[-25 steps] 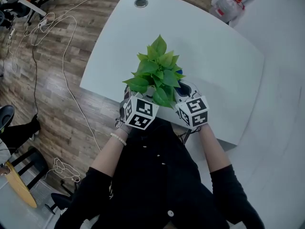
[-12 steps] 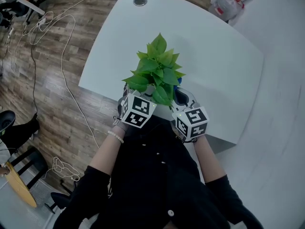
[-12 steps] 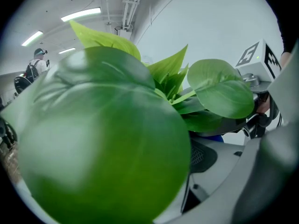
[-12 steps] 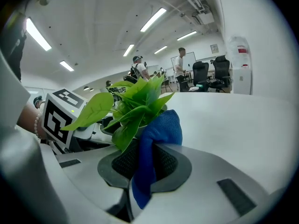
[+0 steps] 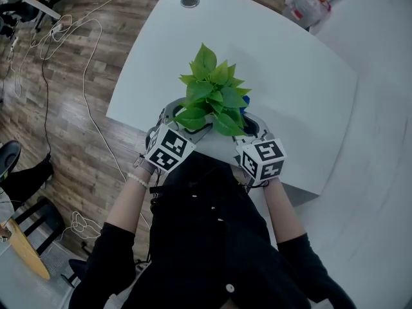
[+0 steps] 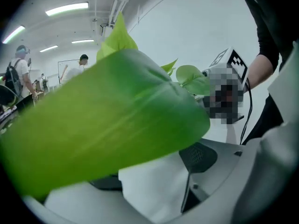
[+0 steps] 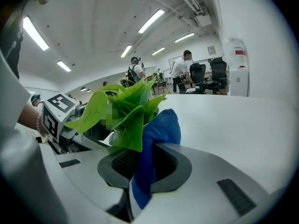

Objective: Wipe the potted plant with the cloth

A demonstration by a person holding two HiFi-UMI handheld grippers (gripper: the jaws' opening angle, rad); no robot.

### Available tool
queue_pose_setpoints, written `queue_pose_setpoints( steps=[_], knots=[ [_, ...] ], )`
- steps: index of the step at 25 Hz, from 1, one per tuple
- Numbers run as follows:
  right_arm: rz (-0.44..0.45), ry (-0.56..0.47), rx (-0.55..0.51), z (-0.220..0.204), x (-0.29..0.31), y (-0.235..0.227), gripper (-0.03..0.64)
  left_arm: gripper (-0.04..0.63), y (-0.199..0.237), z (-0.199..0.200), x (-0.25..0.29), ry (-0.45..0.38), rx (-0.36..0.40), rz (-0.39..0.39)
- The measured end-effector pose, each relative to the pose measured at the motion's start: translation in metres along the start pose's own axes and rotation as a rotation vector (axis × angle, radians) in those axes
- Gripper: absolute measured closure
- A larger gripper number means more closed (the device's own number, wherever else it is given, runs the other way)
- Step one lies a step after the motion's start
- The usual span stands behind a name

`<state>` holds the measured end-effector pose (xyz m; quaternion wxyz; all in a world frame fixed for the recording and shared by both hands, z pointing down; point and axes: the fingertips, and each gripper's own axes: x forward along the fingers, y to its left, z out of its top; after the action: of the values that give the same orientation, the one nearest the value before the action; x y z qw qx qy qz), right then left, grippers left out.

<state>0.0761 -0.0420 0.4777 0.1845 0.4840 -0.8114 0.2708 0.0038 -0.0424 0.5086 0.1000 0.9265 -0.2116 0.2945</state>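
As I look down through the head view, the potted plant [image 5: 212,98] stands on the white table [image 5: 290,76], close to its near edge and just in front of the person's body. Both grippers reach it from the near side. The left gripper [image 5: 175,122] is at the plant's left and the right gripper [image 5: 252,127] is at its right, with their marker cubes [image 5: 168,150] side by side and apart.

In the left gripper view I read the jaws as parted. The white pot [image 6: 152,185] fills the gap between the two dark pads [image 6: 198,155], so I take it this gripper has the plant by its pot. One big green leaf [image 6: 103,129] hangs right over the lens and hides most of what lies beyond it.

In the right gripper view the jaws are pinched nearly together on the blue cloth [image 7: 154,148]. The cloth stands up between the pads, with a rounded fold above them and a tail hanging below. That fold lies against the plant's outer leaves on the right side, though I cannot tell how firmly it presses. In the head view only a small blue patch of it shows, between the leaves and the right gripper.

Far out on the table is a round grommet [image 5: 190,2]. Cables [image 5: 61,34] trail over the wooden floor [image 5: 96,159] at left.
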Motion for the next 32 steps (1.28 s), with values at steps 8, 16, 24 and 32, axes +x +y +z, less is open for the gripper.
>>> queue_pose_setpoints(
  steps=[8, 16, 24, 32],
  knots=[
    [-0.019, -0.008, -0.003, 0.006, 0.007, -0.013, 0.534, 0.219, 0.031, 0.001, -0.011, 0.001, 0.113, -0.061],
    [-0.037, -0.008, -0.011, 0.023, 0.025, -0.028, 0.534, 0.219, 0.039, 0.012, 0.003, 0.032, 0.211, -0.173],
    [-0.013, 0.013, -0.066, 0.029, 0.036, -0.031, 0.534, 0.219, 0.039, 0.024, 0.008, 0.002, 0.229, -0.220],
    [0.006, 0.045, -0.104, 0.033, 0.048, -0.040, 0.534, 0.234, 0.048, 0.030, 0.010, -0.030, 0.188, -0.157]
  ],
)
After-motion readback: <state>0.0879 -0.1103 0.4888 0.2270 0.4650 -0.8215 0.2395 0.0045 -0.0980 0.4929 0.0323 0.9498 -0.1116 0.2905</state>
